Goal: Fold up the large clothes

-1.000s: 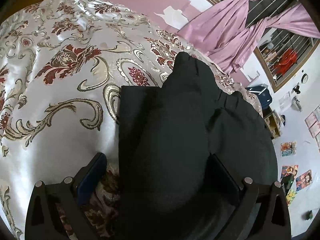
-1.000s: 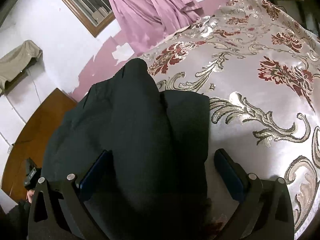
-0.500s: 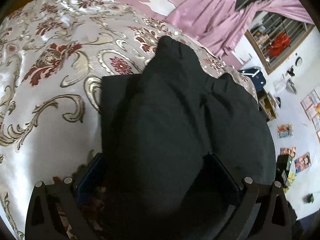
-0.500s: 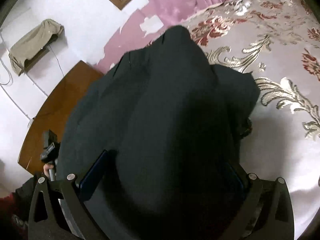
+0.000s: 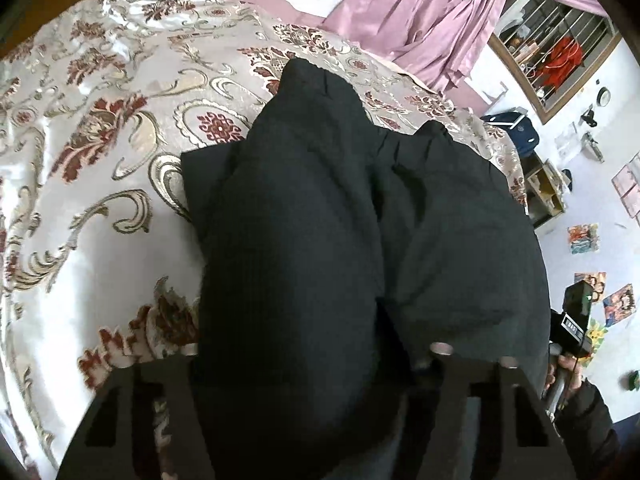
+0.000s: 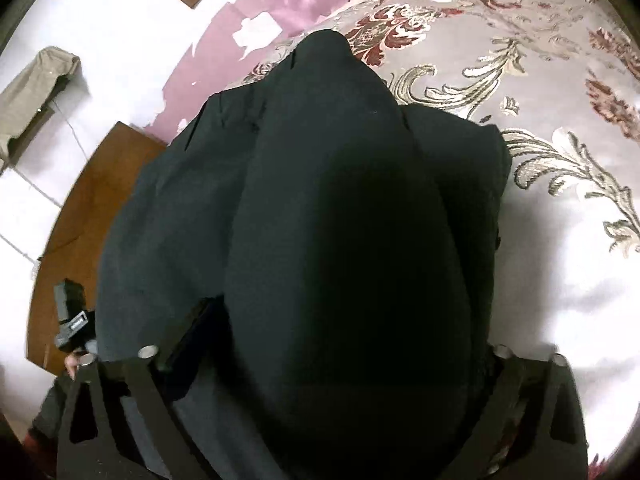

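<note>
Left claw [image 5: 304,364] pinching black garment [image 5: 320,216], apparently; right claw [image 6: 324,356] buried in fabric, grip unclear. Garment is draping over floral bedspread [image 5: 100,184].

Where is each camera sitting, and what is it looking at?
Left wrist: sits on the left gripper, looking forward over the black garment and the flowery bedspread toward the pink curtain; its own jaws show at the bottom, and the person's other hand at the right edge.
Right wrist: sits on the right gripper, looking over the same garment toward the wooden board and pink wall; its jaws show too.
Both share the garment, the bedspread and the curtain.
</note>
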`<move>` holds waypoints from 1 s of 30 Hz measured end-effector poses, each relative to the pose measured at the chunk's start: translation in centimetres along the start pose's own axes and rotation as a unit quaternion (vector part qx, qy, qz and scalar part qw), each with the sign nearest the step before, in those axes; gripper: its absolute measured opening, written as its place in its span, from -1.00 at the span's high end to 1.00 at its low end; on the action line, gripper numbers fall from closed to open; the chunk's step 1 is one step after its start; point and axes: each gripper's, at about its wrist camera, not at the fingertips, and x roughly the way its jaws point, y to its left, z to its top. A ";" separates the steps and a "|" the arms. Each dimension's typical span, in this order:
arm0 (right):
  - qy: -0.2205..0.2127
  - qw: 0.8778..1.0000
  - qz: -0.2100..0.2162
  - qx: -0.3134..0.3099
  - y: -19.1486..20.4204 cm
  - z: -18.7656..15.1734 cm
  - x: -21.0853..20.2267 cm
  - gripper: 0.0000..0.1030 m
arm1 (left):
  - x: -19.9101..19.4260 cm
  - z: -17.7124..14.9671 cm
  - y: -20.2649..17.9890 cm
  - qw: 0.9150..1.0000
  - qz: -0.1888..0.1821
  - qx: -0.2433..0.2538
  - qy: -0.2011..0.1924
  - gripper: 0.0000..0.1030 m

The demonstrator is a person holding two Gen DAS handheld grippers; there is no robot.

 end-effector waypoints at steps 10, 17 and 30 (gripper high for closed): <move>-0.020 0.999 -0.021 -0.015 4.3 -0.9 -2.8 0.56 | -5.1 -0.6 -5.0 0.997 0.062 0.045 -0.025 0.67; -0.064 0.996 0.000 -0.065 8.1 -1.1 -8.4 0.69 | -11.2 -0.7 -6.9 0.994 0.056 0.065 -0.072 0.70; -0.087 0.984 0.031 -0.151 15.2 -2.8 -13.1 0.71 | -16.2 -4.6 -3.8 0.991 0.074 0.046 -0.101 0.70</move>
